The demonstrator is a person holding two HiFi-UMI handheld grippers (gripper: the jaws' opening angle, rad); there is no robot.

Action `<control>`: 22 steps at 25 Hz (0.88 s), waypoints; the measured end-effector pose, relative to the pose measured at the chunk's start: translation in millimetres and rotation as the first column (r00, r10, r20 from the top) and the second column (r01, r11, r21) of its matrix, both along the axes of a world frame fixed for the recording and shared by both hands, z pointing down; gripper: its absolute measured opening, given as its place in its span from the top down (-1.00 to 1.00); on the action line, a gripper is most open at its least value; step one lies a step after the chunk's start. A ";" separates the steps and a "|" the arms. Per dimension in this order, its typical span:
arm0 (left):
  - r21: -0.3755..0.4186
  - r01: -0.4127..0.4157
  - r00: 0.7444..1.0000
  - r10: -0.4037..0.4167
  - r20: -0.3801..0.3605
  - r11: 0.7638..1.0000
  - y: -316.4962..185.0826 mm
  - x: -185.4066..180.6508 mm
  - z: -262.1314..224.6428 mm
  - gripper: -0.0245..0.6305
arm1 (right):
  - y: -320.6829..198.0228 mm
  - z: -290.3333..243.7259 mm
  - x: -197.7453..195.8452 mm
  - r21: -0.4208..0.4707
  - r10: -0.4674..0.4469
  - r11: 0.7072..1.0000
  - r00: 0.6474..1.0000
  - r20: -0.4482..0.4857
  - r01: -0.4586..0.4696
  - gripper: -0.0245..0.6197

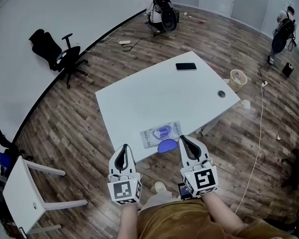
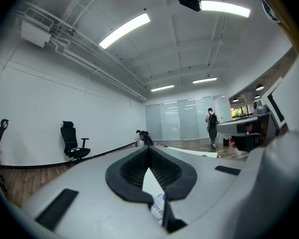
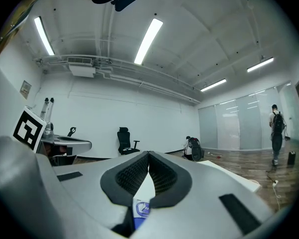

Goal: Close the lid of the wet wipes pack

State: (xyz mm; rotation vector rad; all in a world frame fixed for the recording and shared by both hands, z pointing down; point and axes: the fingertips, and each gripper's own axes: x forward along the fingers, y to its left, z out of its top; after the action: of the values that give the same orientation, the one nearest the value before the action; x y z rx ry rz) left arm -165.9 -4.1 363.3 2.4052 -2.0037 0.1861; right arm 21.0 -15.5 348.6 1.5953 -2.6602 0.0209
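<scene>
White table (image 1: 154, 91) bears open-lidded wipes pack (image 1: 160, 133); left tongs (image 1: 124, 148) and right tongs (image 1: 183, 139) pinched together.

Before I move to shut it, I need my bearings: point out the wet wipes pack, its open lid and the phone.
wet wipes pack (image 1: 151, 135), head view, on the pale wrapper left of the opening.
open lid (image 1: 166, 146), head view, middle of the blue flap.
phone (image 1: 186, 66), head view, middle of its dark face.

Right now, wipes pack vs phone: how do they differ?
The wipes pack is pale with blue print and lies at the near edge, blue lid flipped open; the phone is black, smaller, at the far edge. Both lie flat on the white table.
</scene>
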 end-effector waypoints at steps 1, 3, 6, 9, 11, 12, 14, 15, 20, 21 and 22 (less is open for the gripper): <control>-0.002 -0.001 1.000 0.001 0.009 1.000 -2.8 -1.3 1.1 0.94 | -2.2 -0.7 -2.2 0.002 0.001 1.000 1.000 -0.003 -0.001 0.90; -0.007 -0.005 1.000 0.005 0.009 1.000 -8.3 -4.1 4.2 0.94 | -6.8 -1.8 -7.7 0.010 0.000 1.000 1.000 -0.013 0.001 0.90; -0.015 -0.013 1.000 0.013 -0.004 1.000 -15.0 -13.2 9.3 0.94 | -13.5 0.5 -21.0 0.013 -0.008 1.000 0.999 -0.038 0.008 0.90; -0.030 -0.015 1.000 0.015 -0.019 0.999 -19.2 -26.1 15.1 0.94 | -17.4 1.6 -35.9 0.007 -0.018 1.000 0.998 -0.058 0.019 0.90; -0.043 -0.013 0.999 0.012 -0.031 0.999 -22.5 -31.4 19.1 0.94 | -19.3 0.6 -42.1 0.007 -0.022 1.000 0.997 -0.067 0.023 0.90; -0.048 -0.015 0.999 0.013 -0.038 0.999 -24.1 -31.8 20.9 0.94 | -19.9 1.1 -43.3 0.005 -0.023 1.000 0.997 -0.071 0.024 0.90; -0.053 -0.024 0.999 0.022 -0.043 0.998 -28.1 -29.0 23.7 0.94 | -21.5 4.2 -42.4 0.000 -0.024 1.000 0.996 -0.080 0.024 0.90; -0.054 -0.029 0.999 0.027 -0.043 0.998 -30.9 -27.2 24.8 0.94 | -23.4 6.2 -41.1 -0.002 -0.022 1.000 0.996 -0.083 0.022 0.90; -0.087 -0.048 0.998 0.045 -0.036 0.995 -40.1 -21.1 35.5 0.94 | -36.0 13.7 -35.1 -0.022 -0.009 1.000 0.997 -0.074 0.007 0.90; -0.094 -0.051 0.998 0.048 -0.035 0.994 -41.1 -19.3 37.6 0.94 | -38.2 15.1 -34.4 -0.025 -0.011 1.000 0.997 -0.077 0.009 0.90; -0.099 -0.053 0.998 0.050 -0.035 0.994 -42.7 -17.6 39.1 0.94 | -40.6 16.5 -33.9 -0.029 -0.014 1.000 0.997 -0.081 0.012 0.90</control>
State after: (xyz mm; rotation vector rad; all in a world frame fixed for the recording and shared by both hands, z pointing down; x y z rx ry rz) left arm -183.5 -46.8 402.5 2.3842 -1.8733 0.2406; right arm -13.0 -56.1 365.1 1.5363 -2.5974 -0.0057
